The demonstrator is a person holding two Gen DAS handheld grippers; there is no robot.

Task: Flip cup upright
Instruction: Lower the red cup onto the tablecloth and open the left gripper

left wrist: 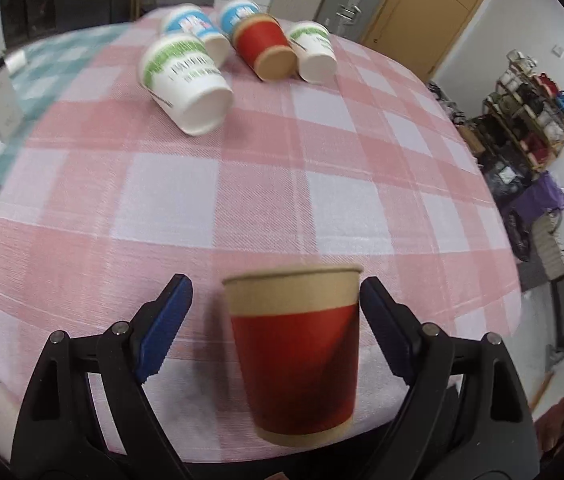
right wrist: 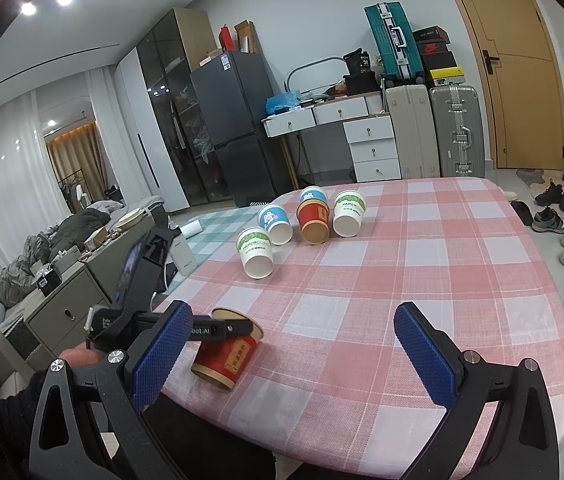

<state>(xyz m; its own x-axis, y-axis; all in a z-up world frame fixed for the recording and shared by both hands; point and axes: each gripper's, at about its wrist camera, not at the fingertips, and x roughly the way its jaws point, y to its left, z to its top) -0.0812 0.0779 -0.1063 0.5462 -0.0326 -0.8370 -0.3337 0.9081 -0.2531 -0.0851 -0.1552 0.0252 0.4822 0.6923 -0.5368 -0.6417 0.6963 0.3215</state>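
My left tool [left wrist: 276,312] is wide open around the red cup [left wrist: 296,356], which stands mouth-up near the table [left wrist: 242,200] edge; only one pad seems to touch. I'd back straight off without nudging it. My right tool [right wrist: 294,356] hangs open, empty.

Your red paper cup [left wrist: 296,354] with kraft-brown bands at rim and base sits mouth-up at the near edge of the pink checked tablecloth [left wrist: 218,200]. From the right wrist view the cup [right wrist: 224,354] leans slightly, its rim tipped away from you.
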